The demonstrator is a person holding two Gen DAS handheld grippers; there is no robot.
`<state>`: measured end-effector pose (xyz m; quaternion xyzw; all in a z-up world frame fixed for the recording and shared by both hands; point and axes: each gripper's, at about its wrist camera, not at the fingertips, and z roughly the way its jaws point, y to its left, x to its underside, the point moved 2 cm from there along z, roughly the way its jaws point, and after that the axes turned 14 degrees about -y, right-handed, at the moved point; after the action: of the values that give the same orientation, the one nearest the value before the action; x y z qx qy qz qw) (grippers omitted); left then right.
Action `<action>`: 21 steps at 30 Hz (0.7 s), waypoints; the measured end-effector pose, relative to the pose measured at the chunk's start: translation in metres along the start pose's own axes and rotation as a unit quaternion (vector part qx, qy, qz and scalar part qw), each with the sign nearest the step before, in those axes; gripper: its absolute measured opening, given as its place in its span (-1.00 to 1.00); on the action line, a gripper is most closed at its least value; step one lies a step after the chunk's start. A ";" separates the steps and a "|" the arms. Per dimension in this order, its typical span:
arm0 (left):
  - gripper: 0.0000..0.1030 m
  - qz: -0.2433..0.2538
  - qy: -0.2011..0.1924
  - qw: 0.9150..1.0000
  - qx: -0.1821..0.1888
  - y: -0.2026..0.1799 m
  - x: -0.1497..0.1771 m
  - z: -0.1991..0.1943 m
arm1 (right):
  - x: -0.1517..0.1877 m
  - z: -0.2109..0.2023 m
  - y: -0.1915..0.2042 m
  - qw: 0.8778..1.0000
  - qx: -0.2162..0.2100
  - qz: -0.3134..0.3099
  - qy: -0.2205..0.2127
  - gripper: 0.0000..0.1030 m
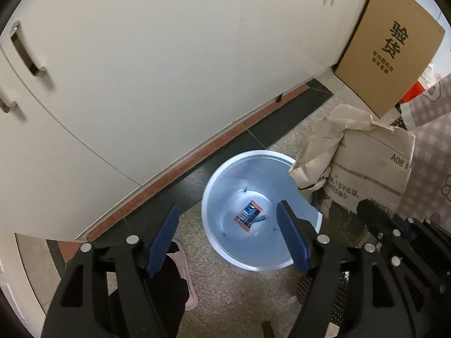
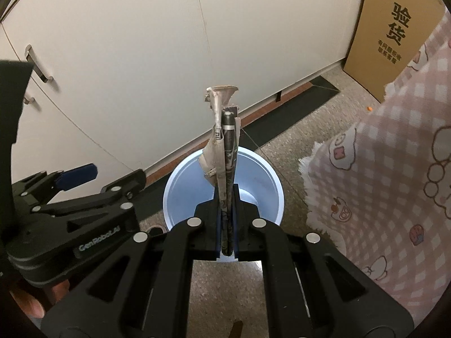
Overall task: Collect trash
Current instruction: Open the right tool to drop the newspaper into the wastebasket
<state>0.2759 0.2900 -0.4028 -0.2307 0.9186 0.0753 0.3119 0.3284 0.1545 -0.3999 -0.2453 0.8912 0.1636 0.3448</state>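
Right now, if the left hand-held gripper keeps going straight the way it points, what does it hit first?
Most likely the bin. The open left hand-held gripper points down into its mouth, so it would probably pass the rim and reach the blue wrapper on the bottom. Depth is hard to judge in this fisheye view.

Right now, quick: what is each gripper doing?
Left gripper: open, holding nothing, above the bin.
Right gripper: closed on flattened cardboard.

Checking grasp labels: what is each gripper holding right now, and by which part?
Right gripper: shut on the flattened brown cardboard packaging, clamped at its lower edge, above the pale blue plastic bin. Left gripper: jaws open, holding nothing.
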 end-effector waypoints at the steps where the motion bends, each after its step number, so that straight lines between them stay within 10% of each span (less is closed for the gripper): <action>1: 0.37 -0.003 -0.004 1.000 -0.003 0.003 -0.002 -0.001 | -0.003 -0.002 0.001 1.000 0.000 0.001 -0.002 -0.87; 5: 0.39 -0.012 -0.011 1.000 -0.011 0.011 -0.003 -0.005 | -0.011 0.004 0.001 1.000 0.002 0.010 -0.018 -0.74; 9: 0.39 -0.008 -0.016 1.000 -0.021 0.013 -0.006 -0.009 | -0.017 0.004 0.002 0.999 0.007 0.008 -0.030 -0.13; 21: 0.40 -0.006 -0.067 0.998 -0.020 0.003 -0.024 -0.065 | -0.046 -0.067 0.003 0.996 0.016 -0.002 -0.091 -0.11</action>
<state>0.2564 0.2832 -0.3361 -0.2372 0.8926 0.1066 0.3682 0.3208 0.1407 -0.3199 -0.2252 0.8583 0.1702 0.4286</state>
